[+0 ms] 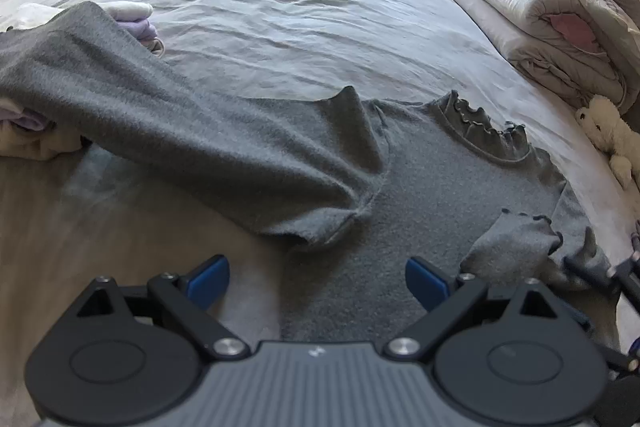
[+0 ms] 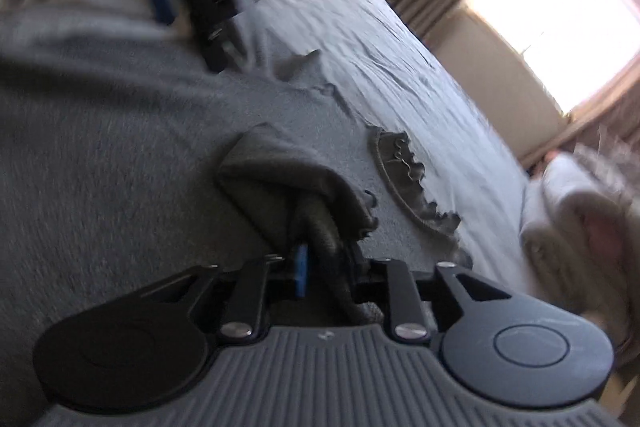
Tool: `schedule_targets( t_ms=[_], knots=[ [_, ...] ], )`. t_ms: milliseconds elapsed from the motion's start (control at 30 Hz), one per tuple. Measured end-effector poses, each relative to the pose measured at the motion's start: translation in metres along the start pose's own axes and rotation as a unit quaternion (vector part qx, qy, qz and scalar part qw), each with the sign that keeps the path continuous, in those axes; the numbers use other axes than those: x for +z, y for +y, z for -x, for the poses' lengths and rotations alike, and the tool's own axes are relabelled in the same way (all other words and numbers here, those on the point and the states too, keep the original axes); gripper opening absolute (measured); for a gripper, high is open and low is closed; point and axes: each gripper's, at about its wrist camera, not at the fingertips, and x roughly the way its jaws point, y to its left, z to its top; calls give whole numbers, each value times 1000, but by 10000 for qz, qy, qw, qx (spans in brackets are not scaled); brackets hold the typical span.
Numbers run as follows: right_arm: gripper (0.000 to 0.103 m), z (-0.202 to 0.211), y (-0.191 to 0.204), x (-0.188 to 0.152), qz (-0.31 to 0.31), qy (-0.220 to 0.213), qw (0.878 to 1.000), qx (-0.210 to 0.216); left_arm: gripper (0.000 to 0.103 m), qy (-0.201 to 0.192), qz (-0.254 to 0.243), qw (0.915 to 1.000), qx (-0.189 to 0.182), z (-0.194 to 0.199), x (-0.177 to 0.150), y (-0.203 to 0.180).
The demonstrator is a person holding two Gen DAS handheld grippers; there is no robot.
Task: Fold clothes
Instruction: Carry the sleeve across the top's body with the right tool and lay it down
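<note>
A grey sweater (image 1: pixel 420 195) with a ruffled collar (image 1: pixel 480 127) lies flat on the bed. One sleeve (image 1: pixel 140 107) stretches to the upper left over a pile of clothes. The other sleeve's ruffled cuff (image 1: pixel 516 243) is folded in over the body. My left gripper (image 1: pixel 318 281) hovers open over the sweater's lower part, with nothing between its blue pads (image 1: pixel 212 277). In the blurred right wrist view, my right gripper (image 2: pixel 328 263) is closed narrowly on a bunched fold of that sleeve (image 2: pixel 288 187), which tents up from the sweater (image 2: pixel 100 147) into the jaws.
The pale sheet (image 1: pixel 280 7) covers the bed beyond the sweater. Folded duvets (image 1: pixel 552 15) and a white plush toy (image 1: pixel 608 135) lie along the right side. Pale and lilac clothes (image 1: pixel 136 19) are heaped at the left. A bright window (image 2: pixel 560 15) is behind the bed.
</note>
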Motion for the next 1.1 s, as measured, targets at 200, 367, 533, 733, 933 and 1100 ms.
schedule_targets(
  t_ms=[200, 367, 533, 733, 933, 1100],
  knots=[
    [50, 19, -26, 7, -1256, -401, 9878, 828, 96, 2, -5, 10000, 17, 0, -1, -1],
    [55, 25, -27, 11, -1783, -467, 9714, 1496, 95, 7, -8, 10000, 19, 1, -1, -1],
    [57, 22, -40, 11, -2562, -585, 9502, 1678, 95, 20, 8, 10000, 25, 3, -2, -1],
    [60, -5, -76, -11, -4390, -217, 8890, 1282, 95, -29, -161, 9998, 58, 5, -4, -7],
    [60, -9, -62, 0, -4197, -261, 8933, 1588, 95, -12, -111, 9999, 41, 6, -4, -4],
    [60, -5, -36, 18, -3370, -370, 9222, 1862, 95, 12, -35, 10000, 42, 6, -4, -1]
  ],
)
